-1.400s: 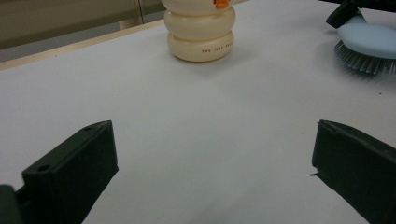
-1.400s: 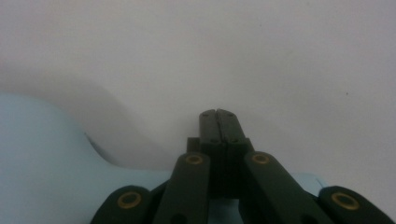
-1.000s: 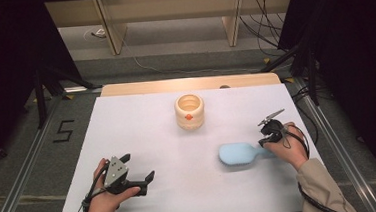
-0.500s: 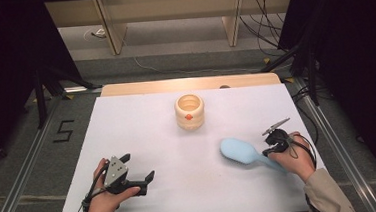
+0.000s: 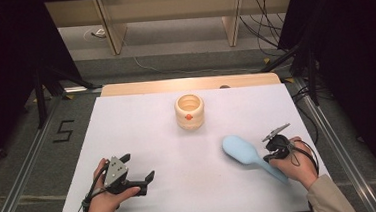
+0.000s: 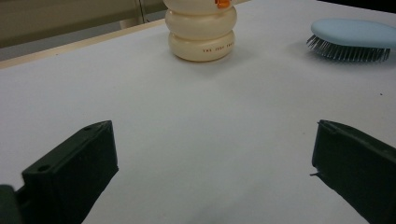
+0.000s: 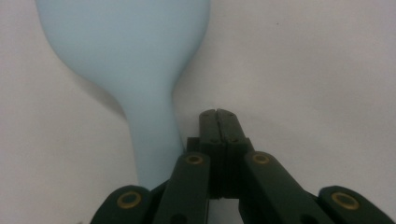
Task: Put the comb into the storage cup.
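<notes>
A light blue hairbrush (image 5: pixel 239 148) lies bristles down on the white table (image 5: pixel 142 124) at the right, its handle pointing to the near right edge. My right gripper (image 5: pixel 268 155) is shut with nothing between its jaws. In the right gripper view the closed tips (image 7: pixel 218 113) sit right beside the hairbrush (image 7: pixel 126 46) handle. My left gripper (image 5: pixel 139 166) rests open at the near left in a person's hand. Its view looks between the open left gripper (image 6: pixel 212 140) jaws at a cream ringed cup (image 6: pixel 201 32) and the hairbrush (image 6: pixel 350 33).
The cream cup (image 5: pixel 189 112) with an orange mark stands upright at the table's far middle. A wooden strip (image 5: pixel 189 84) runs along the far edge. Metal rails and cables flank the table on the floor.
The brush has swung round: its handle now points toward the near right edge instead of straight right. The right hand has shifted toward the near edge with it. The left hand has stayed still.
</notes>
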Action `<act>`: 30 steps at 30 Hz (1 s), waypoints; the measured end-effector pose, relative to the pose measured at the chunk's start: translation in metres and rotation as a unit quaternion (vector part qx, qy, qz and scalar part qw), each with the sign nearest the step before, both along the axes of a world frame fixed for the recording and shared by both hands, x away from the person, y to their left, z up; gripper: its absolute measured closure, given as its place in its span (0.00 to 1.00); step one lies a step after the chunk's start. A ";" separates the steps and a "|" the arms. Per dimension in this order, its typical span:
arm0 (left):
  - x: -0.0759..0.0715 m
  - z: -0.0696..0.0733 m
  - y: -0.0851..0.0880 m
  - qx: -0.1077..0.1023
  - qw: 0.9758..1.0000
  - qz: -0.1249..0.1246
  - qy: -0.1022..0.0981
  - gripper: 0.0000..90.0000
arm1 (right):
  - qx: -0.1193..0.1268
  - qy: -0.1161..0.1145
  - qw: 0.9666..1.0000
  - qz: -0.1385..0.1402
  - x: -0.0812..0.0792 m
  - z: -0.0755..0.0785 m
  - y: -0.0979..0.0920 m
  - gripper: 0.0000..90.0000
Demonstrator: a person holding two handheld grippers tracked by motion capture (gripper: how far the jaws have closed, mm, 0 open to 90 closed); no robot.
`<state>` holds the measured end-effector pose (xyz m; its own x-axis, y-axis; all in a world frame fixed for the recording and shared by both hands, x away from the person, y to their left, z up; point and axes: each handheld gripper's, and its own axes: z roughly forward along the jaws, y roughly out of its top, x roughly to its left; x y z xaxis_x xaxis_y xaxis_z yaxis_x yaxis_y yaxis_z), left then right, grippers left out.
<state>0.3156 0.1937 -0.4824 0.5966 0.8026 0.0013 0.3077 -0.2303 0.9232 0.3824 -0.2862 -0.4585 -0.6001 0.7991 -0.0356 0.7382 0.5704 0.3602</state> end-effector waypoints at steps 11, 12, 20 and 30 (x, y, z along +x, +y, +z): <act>0.001 -0.001 0.000 -0.001 1.000 -0.001 0.002 0.00 | -0.003 0.006 1.000 0.006 -0.005 0.000 0.003 1.00; 0.001 -0.001 0.000 -0.001 1.000 -0.001 0.001 0.00 | -0.002 0.009 1.000 0.006 -0.005 0.001 0.003 1.00; 0.000 0.000 -0.001 0.000 1.000 -0.002 0.001 0.00 | 0.004 0.006 1.000 0.004 -0.004 0.001 0.001 1.00; 0.001 -0.001 -0.001 0.001 1.000 -0.001 0.001 0.00 | 0.009 -0.008 1.000 0.000 -0.002 0.009 -0.005 0.91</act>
